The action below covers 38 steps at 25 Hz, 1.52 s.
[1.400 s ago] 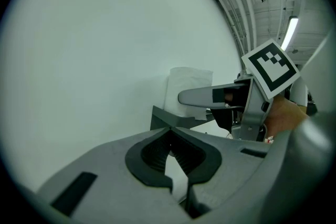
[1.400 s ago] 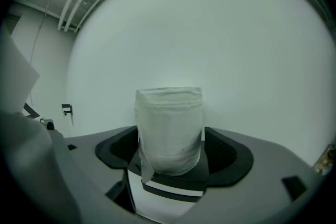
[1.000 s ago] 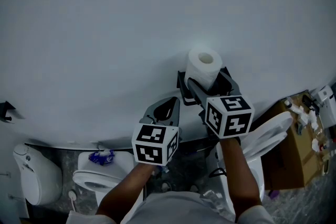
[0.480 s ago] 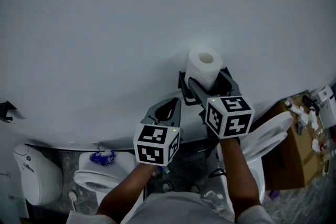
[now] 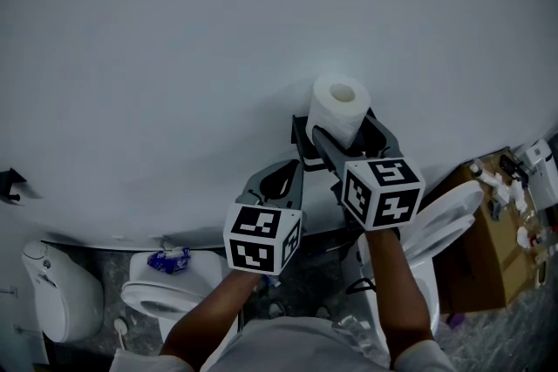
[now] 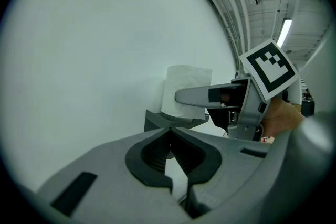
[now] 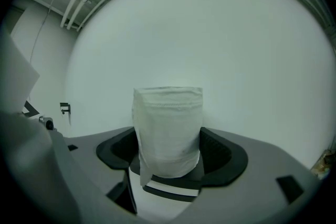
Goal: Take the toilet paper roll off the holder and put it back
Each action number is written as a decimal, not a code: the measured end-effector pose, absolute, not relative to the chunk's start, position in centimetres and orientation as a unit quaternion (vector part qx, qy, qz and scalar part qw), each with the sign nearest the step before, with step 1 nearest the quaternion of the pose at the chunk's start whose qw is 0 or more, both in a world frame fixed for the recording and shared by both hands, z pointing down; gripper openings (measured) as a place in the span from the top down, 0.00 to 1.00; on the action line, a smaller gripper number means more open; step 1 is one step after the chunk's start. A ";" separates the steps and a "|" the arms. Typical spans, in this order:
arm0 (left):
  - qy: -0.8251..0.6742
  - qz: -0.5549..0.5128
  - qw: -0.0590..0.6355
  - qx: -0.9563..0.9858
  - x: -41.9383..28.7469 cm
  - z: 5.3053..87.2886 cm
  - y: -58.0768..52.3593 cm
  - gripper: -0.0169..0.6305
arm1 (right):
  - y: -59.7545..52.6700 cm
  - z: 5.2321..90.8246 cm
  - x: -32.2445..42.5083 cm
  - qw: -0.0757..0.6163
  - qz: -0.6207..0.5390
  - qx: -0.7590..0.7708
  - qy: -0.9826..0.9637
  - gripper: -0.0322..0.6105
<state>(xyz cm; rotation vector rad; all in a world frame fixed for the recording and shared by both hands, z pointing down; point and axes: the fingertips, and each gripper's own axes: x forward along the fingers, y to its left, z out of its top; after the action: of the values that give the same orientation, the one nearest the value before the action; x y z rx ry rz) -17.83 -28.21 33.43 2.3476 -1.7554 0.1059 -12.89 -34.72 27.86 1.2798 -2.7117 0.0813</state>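
Observation:
A white toilet paper roll (image 5: 337, 104) stands upright between the jaws of my right gripper (image 5: 342, 131), which is shut on it. It hangs just above a black holder (image 5: 302, 142) fixed to the white wall. In the right gripper view the roll (image 7: 168, 134) fills the gap between the jaws, a loose sheet end hangs at its lower left, and the holder (image 7: 169, 190) lies just under it. My left gripper (image 5: 292, 167) sits lower left of the holder, its jaws shut with nothing between them. From there I see the roll (image 6: 185, 93) and the holder (image 6: 157, 120).
Below stand a toilet (image 5: 161, 296) with a blue item on it, a white bin (image 5: 52, 300) at far left, and a toilet with its lid raised (image 5: 440, 226) at right. A cardboard box (image 5: 484, 261) of clutter sits far right. A small black fixture (image 5: 9, 183) is on the left wall.
The roll and my right gripper have risen slightly from the holder. The left gripper has barely moved.

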 end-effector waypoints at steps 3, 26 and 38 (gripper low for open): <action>-0.591 0.036 0.104 0.799 -17.2 33.5 -28.2 0.97 | -34.4 27.5 -12.4 0.068 0.023 0.428 -0.901 0.39; -0.561 0.043 0.099 0.820 -10.4 33.2 -28.5 0.97 | -32.0 27.4 -5.1 0.056 0.022 0.453 -0.890 0.39; -0.539 0.050 0.093 0.836 -4.9 33.0 -29.1 0.97 | -31.1 28.4 0.7 0.056 0.026 0.480 -0.875 0.39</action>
<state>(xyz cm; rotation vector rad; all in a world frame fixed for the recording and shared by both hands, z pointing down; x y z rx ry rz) -4.94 -29.13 33.05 2.4795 -1.6003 0.1474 0.69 -31.12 28.45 1.4567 -2.6563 0.0787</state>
